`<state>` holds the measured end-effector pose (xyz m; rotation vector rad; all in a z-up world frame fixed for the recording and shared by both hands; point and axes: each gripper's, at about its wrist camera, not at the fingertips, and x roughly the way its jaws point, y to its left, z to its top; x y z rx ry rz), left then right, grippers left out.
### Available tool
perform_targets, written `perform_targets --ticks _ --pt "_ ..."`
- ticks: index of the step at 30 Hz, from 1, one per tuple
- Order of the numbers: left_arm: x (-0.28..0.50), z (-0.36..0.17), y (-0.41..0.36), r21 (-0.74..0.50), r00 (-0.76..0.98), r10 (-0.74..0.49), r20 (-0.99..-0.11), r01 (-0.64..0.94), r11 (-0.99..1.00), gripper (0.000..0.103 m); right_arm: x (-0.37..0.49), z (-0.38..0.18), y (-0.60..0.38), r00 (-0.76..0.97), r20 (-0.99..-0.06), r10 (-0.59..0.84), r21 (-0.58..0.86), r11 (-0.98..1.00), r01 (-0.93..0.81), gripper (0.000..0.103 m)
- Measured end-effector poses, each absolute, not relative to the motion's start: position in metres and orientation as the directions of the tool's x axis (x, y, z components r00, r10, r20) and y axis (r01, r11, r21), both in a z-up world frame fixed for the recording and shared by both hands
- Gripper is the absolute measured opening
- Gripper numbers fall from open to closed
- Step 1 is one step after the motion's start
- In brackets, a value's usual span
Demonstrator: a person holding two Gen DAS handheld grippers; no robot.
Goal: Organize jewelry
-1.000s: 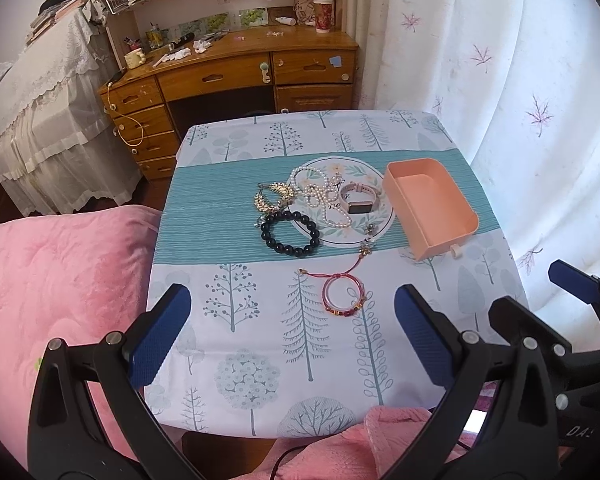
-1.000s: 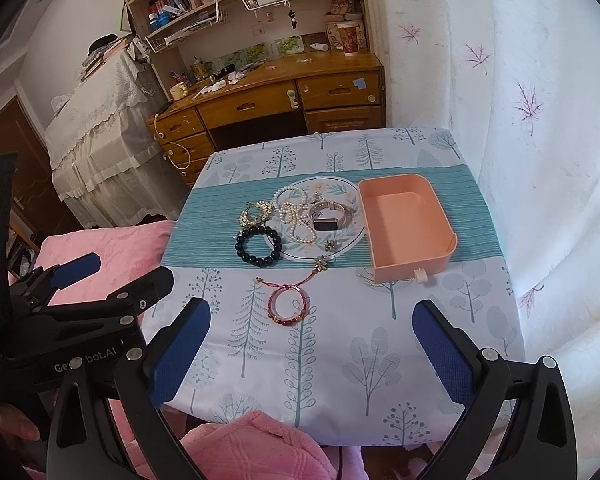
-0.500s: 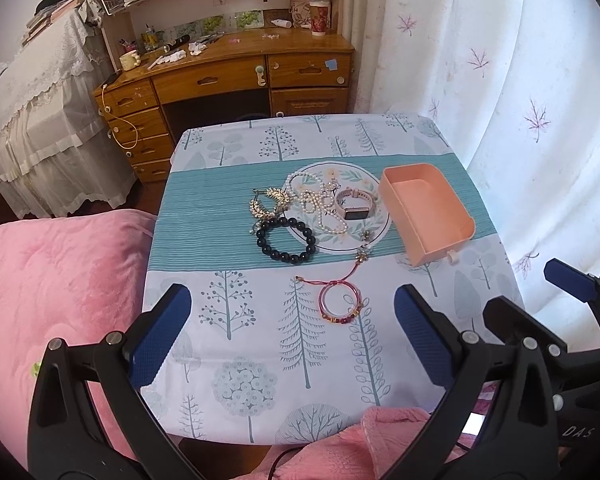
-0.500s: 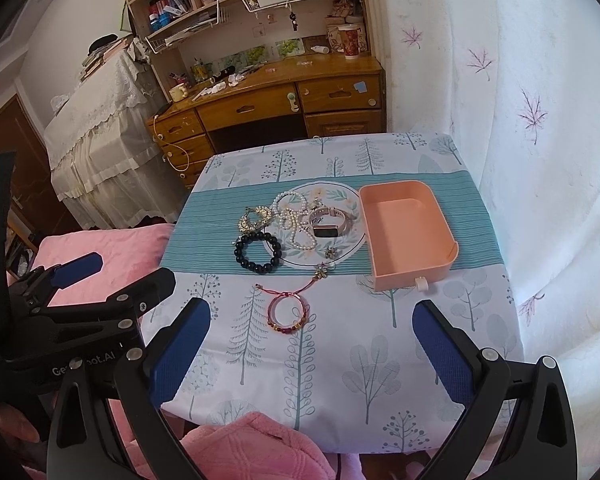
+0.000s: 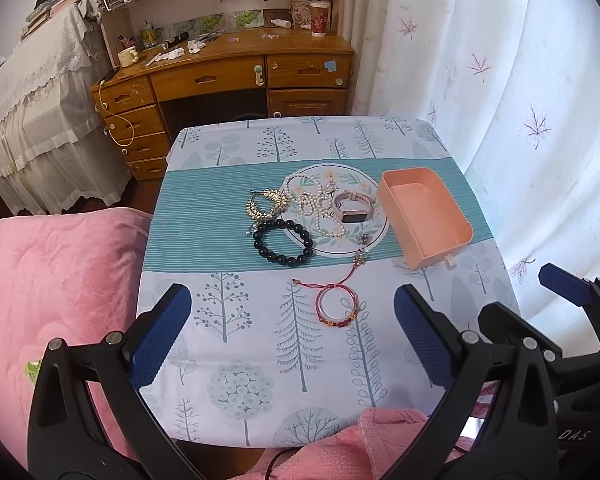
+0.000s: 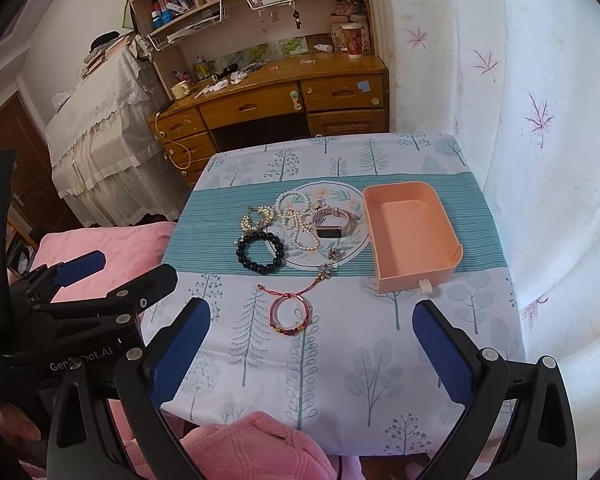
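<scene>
Jewelry lies on a small table with a tree-print cloth: a red string bracelet nearest me, a black bead bracelet, a gold piece, a pearl necklace and a pink watch. An empty peach drawer tray sits to the right. My left gripper and right gripper hover open and empty over the near table edge, well short of the jewelry.
A pink blanket lies left of and in front of the table. A wooden desk with shelves stands behind it. A white curtain hangs on the right. A lace-covered piece of furniture stands at the back left.
Both grippers have drawn back and risen slightly, so the table looks a little farther away. The jewelry and tray have not moved.
</scene>
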<state>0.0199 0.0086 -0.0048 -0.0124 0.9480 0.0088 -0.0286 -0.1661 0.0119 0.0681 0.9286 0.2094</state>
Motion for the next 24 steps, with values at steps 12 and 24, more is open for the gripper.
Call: perform_targets --ticks 12,24 --pt "0.020 -0.012 0.025 -0.083 0.575 -0.054 -0.816 -0.024 0.996 0.101 -0.030 0.004 -0.161 0.554 -0.801 0.227 0.161 0.973 -0.167 0.103" --pt "0.023 -0.038 0.054 -0.127 0.512 -0.098 -0.853 -0.020 0.992 0.101 -0.025 -0.019 -0.137 0.569 -0.802 0.180 0.064 0.974 -0.218 0.103"
